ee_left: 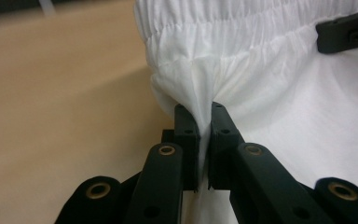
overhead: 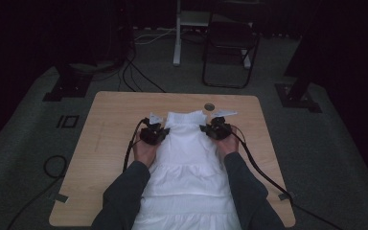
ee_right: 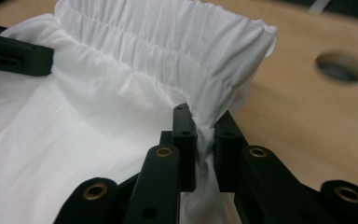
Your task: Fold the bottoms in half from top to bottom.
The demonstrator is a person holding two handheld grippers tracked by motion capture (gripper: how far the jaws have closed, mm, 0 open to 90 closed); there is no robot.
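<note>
A white tiered skirt [overhead: 188, 167] lies flat on the wooden table [overhead: 110, 124], its gathered elastic waistband [overhead: 186, 118] at the far end. My left gripper [overhead: 157, 132] pinches the skirt's left side just below the waistband; in the left gripper view the white cloth [ee_left: 205, 93] is squeezed between the jaws of the left gripper [ee_left: 205, 126]. My right gripper [overhead: 212, 129] holds the right side the same way, and the right gripper view shows the waistband's corner [ee_right: 214, 88] bunched into the right gripper [ee_right: 204, 128]. Each view shows the other gripper's black jaw across the fabric.
A round cable hole [overhead: 209, 106] sits in the table just beyond the right gripper. White straps or tags [overhead: 225, 113] stick out beside the waistband. Cables trail from both grippers over the table edges. A folding chair [overhead: 230, 48] and stand legs are on the floor behind.
</note>
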